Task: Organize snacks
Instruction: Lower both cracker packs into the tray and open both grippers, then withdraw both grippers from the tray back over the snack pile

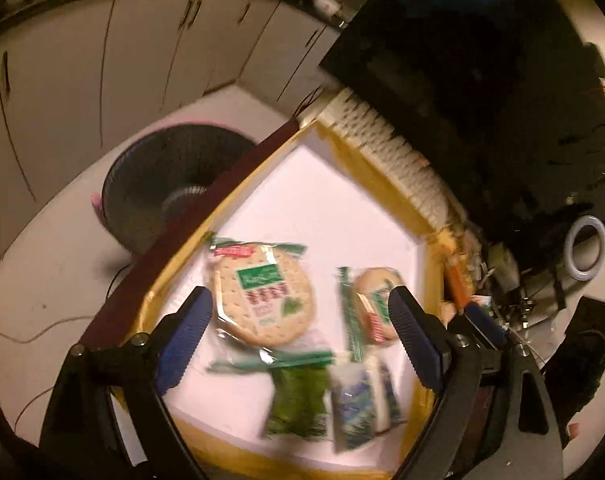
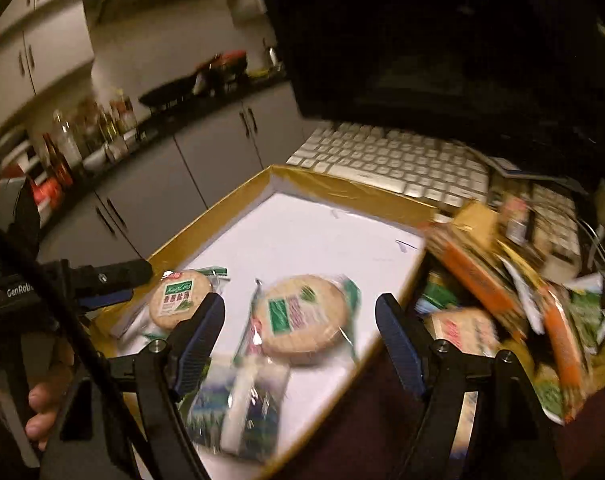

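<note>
A shallow box (image 1: 382,178) with a gold rim and a white floor holds several wrapped snacks. My left gripper (image 1: 300,290) stands open just above a round cracker pack (image 1: 262,296), its pads clear of the wrapper. A second round cracker pack (image 1: 376,304) lies to its right. Nearer me are a green packet (image 1: 300,400) and a blue-white packet (image 1: 362,400). In the right wrist view, my right gripper (image 2: 300,298) is open over the second cracker pack (image 2: 302,320), without touching it. The first pack (image 2: 178,298) and the blue-white packet (image 2: 238,404) also show there, inside the box (image 2: 342,188).
A loose pile of snack bags and an orange box (image 2: 502,300) lies right of the box. A white keyboard (image 2: 382,160) and a dark monitor (image 2: 422,40) stand behind it. A black fan (image 1: 174,188) sits on the floor to the left. A hand (image 2: 42,408) holds the left gripper.
</note>
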Tool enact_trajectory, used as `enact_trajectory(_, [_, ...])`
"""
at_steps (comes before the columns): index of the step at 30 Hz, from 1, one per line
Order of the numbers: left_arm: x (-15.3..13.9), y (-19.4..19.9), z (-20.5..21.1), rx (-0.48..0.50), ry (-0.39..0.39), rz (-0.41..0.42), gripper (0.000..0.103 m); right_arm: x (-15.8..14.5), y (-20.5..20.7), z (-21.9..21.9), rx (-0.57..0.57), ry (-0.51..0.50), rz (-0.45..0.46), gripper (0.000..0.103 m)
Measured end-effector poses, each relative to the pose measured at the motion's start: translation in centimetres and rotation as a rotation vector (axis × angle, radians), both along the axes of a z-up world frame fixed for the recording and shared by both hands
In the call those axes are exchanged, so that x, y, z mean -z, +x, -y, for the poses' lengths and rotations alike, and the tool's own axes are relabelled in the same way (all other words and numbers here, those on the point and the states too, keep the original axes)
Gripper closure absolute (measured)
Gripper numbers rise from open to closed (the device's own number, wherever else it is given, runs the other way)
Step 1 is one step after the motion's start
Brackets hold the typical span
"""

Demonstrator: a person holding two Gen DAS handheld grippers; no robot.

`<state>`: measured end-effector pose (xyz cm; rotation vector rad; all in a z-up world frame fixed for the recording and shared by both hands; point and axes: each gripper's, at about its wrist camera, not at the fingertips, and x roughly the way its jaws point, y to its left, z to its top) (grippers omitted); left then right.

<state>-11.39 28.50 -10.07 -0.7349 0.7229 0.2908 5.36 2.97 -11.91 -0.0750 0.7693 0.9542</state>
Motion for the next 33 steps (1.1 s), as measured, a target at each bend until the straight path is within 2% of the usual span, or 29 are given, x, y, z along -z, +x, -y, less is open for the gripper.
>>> enact_trajectory(2, [-0.8, -0.1, 1.4, 0.025, 0.040, 0.000, 0.013, 1.0, -0.1, 2.4, 0.005, 0.036, -0.044, 0.025])
enact_trajectory(4, [-1.5, 0.1, 4.0, 0.059, 0.129, -0.018, 0.014, 2.0, -0.9, 4.6, -0.003, 0.068, -0.087, 0.025])
enact_trajectory(6, [-1.9, 0.5, 6.0, 0.090, 0.181, -0.026, 0.013, 3.1, -2.6, 7.1, 0.004, 0.079, -0.105, 0.025])
enact_trajectory(8, [-2.0, 0.9, 8.3, 0.131, 0.201, -0.025, 0.013, 4.1, -4.3, 9.5, 0.012, 0.069, -0.116, 0.025])
enact_trajectory(11, [-1.9, 2.1, 11.7, 0.218, 0.209, -0.049, 0.013, 5.2, -4.0, 10.2, 0.037, 0.020, -0.134, 0.025])
enact_trajectory(13, [-1.9, 3.1, 14.3, 0.275, 0.259, -0.082, 0.013, 6.5, -4.6, 10.6, 0.077, -0.019, -0.146, 0.025])
enact_trajectory(16, [-1.9, 4.2, 17.0, 0.331, 0.315, -0.107, 0.013, 7.7, -3.6, 11.6, 0.133, -0.021, -0.181, 0.025])
enact_trajectory(21, [-1.7, 4.9, 19.0, 0.374, 0.311, -0.138, 0.013, 8.4, -1.8, 13.3, 0.211, 0.007, -0.222, 0.025])
enact_trajectory(25, [-1.5, 5.4, 20.2, 0.380, 0.326, -0.158, 0.013, 8.4, -0.8, 15.8, 0.241, 0.005, -0.215, 0.025])
enact_trajectory(28, [-1.2, 6.1, 21.1, 0.388, 0.327, -0.186, 0.013, 9.4, -0.8, 15.5, 0.301, 0.007, -0.233, 0.026])
enact_trajectory(29, [-1.2, 6.3, 21.5, 0.394, 0.329, -0.195, 0.013, 8.7, -0.1, 16.0, 0.311, 0.015, -0.240, 0.026])
enact_trajectory(33, [-0.9, 7.2, 22.6, 0.417, 0.354, -0.210, 0.013, 8.9, 0.5, 17.3, 0.285, 0.034, -0.239, 0.024])
